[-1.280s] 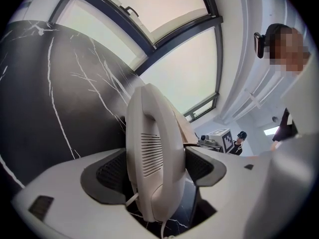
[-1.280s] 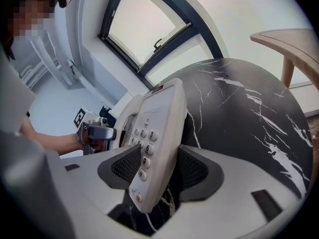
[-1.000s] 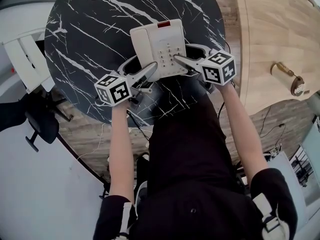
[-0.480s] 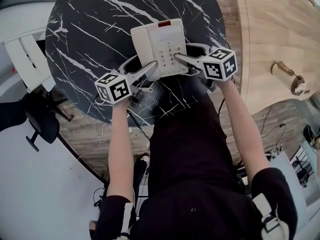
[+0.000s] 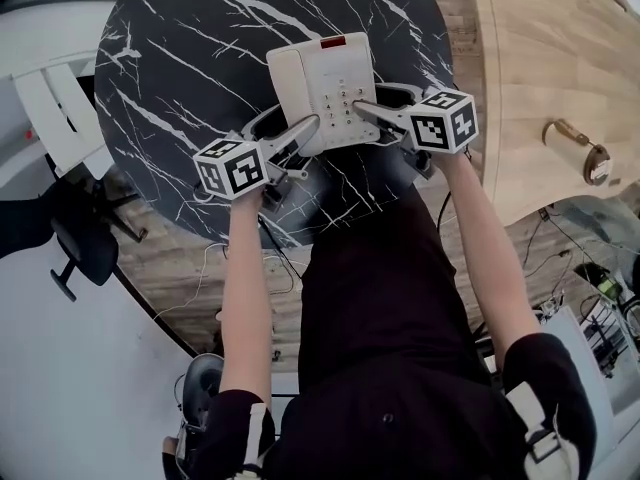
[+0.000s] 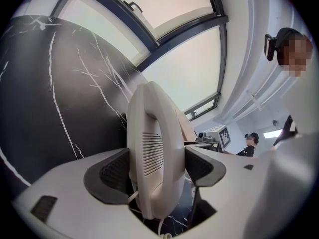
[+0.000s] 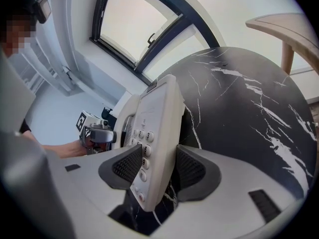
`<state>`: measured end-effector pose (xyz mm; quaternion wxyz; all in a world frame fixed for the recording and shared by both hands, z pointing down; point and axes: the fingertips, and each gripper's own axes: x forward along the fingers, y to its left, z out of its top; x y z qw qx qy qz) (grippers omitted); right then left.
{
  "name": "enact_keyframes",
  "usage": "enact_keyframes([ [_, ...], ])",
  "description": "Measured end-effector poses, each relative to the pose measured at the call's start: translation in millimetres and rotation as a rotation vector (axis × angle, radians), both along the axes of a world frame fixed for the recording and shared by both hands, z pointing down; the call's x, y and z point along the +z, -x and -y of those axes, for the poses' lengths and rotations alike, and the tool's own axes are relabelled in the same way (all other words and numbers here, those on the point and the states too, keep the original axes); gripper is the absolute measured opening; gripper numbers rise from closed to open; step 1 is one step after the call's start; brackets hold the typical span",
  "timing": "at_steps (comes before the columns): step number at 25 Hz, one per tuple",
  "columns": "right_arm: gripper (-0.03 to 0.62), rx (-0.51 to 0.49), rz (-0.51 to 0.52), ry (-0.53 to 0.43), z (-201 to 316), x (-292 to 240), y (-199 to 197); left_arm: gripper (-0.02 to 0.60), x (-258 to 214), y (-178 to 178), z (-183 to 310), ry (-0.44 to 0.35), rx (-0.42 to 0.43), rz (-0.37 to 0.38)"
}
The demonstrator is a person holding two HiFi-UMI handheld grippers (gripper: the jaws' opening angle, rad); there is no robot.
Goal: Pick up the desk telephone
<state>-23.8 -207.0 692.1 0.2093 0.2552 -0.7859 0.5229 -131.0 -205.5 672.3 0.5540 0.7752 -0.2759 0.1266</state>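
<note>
Left tongs [image 6: 159, 168]: closed on the handset [image 6: 154, 133]. A pad bears on each side of it, and no gap shows. The handset stands edge-on between the jaws and runs away from the camera.

Right tongs [image 7: 152, 171]: jaws closing, with the keypad [image 7: 144, 153] edge of the phone [image 5: 325, 83] between them. One pad sits at the keys. The other looks just short of the underside, so I don't judge this side clamped yet.

The phone spans the space between the two tongs. The left tongs have its handset side and the right tongs its keypad side, and its far end reaches out past both tips. It appears to lie on the desk [image 5: 200, 58]; I cannot tell whether it has lifted at all. Dark marbled desk surface spreads beyond and to either side of the tongs.

Step in hand: securing the two-sided grip, ahead of the lift.

Next move, as I judge it:
- The right jaws need to finish closing until both pads press.
- Then both tongs should rise together at an even rate, so the phone stays level.
- The left grip is on the handset rather than the base, so an uneven pull could part the two.
</note>
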Motion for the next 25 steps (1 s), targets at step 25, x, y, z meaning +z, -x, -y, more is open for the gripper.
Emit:
enact_keyframes([
  [25,0.229,0.058,-0.018,-0.045,-77,-74,-4,0.350,-66,-1,-76,-0.013,-0.025,-0.060],
])
